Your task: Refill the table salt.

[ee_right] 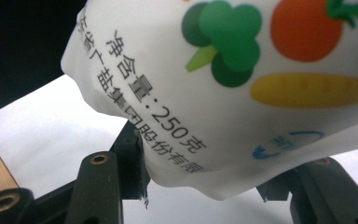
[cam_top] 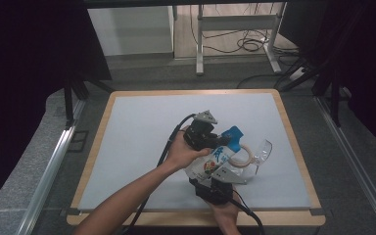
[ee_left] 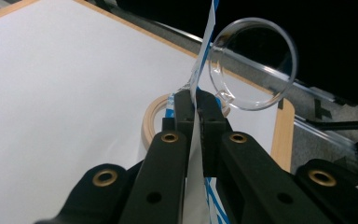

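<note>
L hand (cam_top: 183,152) gripping pouch (cam_top: 215,164) top

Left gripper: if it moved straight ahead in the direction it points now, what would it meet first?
Probably the clear plastic cup. The left gripper, shut on the bag's top edge, points toward it, with the wooden ring lower and beside the line. How far away the cup is stays unclear.

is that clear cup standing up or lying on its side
On its side: in the left gripper view the clear cup shows its round mouth side-on, and in the high view it lies on the table.
</note>
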### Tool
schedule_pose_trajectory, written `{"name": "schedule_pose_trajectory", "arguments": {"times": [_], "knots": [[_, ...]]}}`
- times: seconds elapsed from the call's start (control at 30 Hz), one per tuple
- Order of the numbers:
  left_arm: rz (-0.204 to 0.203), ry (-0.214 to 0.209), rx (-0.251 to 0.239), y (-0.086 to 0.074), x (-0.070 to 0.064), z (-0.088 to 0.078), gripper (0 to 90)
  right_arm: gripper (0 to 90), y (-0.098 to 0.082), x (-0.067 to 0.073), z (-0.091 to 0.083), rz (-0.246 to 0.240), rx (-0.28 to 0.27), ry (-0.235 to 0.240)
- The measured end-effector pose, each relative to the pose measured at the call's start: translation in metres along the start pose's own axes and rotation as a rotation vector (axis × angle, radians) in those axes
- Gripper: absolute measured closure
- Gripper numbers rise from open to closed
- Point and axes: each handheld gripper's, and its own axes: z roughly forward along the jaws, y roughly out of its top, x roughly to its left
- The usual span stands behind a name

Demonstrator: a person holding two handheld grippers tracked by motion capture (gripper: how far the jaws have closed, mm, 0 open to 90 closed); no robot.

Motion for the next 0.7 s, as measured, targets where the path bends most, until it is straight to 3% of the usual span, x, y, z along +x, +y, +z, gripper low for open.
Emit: {"name": "schedule_pose_trajectory", "arguments": {"times": [0.2,0.7], "knots": [[0.015,0.011,0.027,0.0050,0.0016,0.0039,90.0,47.2,0.0017,-0.0006,0.0009,0.020,-0.008,0.002],[-0.001,0.000,0.034,0.0046,0.0061,0.0080,90.0,47.0,0.0010,-0.0010,0.0036,0.028,-0.003,0.007]]}}
